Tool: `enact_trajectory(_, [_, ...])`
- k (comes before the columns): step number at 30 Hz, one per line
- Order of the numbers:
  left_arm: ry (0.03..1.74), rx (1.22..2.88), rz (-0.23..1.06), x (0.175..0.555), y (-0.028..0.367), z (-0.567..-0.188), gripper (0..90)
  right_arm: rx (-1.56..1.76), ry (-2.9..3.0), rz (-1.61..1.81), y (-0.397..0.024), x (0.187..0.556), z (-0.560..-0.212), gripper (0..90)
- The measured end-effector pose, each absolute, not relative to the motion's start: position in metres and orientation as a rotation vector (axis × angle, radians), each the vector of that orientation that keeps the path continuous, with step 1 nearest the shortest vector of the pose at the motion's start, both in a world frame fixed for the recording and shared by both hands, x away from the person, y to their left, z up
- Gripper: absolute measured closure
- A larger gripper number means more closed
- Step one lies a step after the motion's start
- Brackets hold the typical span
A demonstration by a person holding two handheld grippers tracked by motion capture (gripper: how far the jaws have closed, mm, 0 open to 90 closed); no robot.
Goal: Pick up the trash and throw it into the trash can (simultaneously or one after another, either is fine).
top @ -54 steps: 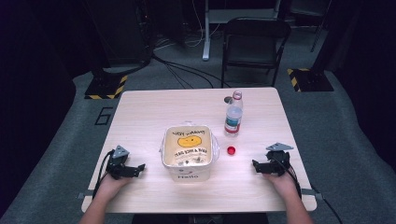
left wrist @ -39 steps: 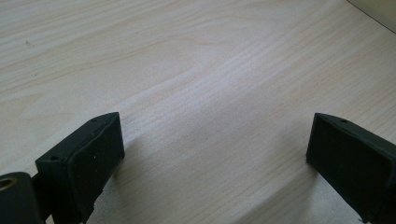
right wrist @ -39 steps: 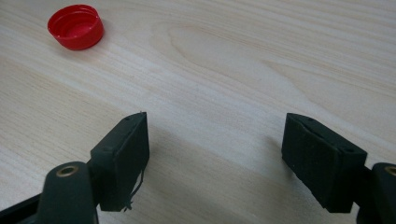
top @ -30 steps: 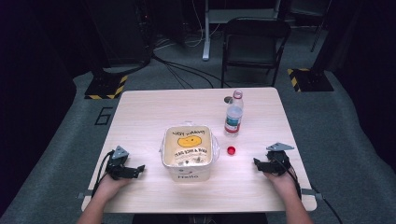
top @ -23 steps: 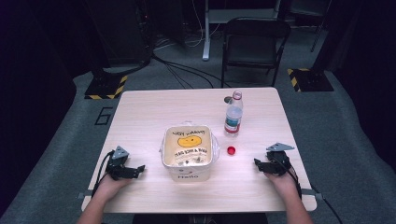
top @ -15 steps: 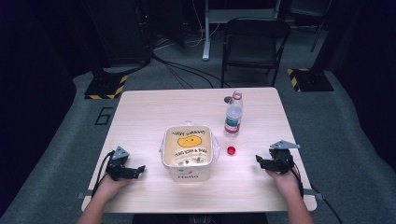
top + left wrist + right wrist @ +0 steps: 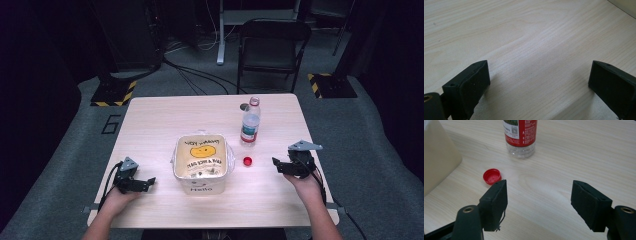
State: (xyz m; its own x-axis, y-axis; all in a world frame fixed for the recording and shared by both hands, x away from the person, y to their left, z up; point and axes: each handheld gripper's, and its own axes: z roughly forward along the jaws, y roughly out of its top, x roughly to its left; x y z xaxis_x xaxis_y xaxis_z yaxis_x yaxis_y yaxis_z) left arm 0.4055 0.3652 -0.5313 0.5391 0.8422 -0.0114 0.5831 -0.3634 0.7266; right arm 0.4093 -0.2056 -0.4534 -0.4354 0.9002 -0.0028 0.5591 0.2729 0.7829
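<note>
Ahead of the right gripper (image 7: 538, 205), past its jaws: the open water bottle (image 7: 520, 135), upright on the table (image 7: 165, 120), red label, clear ribbed base. It looks near empty, so likely light and tippy; the thin plastic wall will probably flex and slip if squeezed hard. Best hold in my view: mid-body on the label, jaws square to it, moderate squeeze.

Just off the left jaw's tip, nearer than the bottle: the red cap (image 7: 492, 176), lying open side up. Small, stiff and low to the wood, so hard to pinch from the side. I'd come from above and take it across the rim.

Right jaws stand apart with nothing between them; they've just been shifting a little.

Left gripper (image 7: 539, 83): jaws wide open over bare wood, holding nothing. The plastic tub (image 7: 201, 159) sits beyond its jaws, towards the table's middle.
</note>
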Motion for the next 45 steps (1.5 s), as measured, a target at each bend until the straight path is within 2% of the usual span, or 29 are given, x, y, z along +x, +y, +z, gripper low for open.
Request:
enact_trajectory(9, [1.148, 2.085, 0.478, 0.405, 0.365, -0.531, 3.5, 1.288, 2.112, 1.025, -0.198, 0.414, -0.438, 27.8])
enact_trajectory(17, [1.147, 2.085, 0.478, 0.405, 0.365, -0.531, 3.4, 1.283, 2.079, 1.076, -0.189, 0.427, -0.420, 20.1])
enact_trajectory(28, [1.144, 2.086, 0.478, 0.405, 0.365, -0.531, 3.4, 1.256, 2.078, 1.105, -0.173, 0.450, -0.407, 14.5])
enact_trajectory(45, [1.141, 2.086, 0.475, 0.405, 0.365, -0.531, 3.4, 1.230, 2.105, 1.115, -0.145, 0.480, -0.414, 13.9])
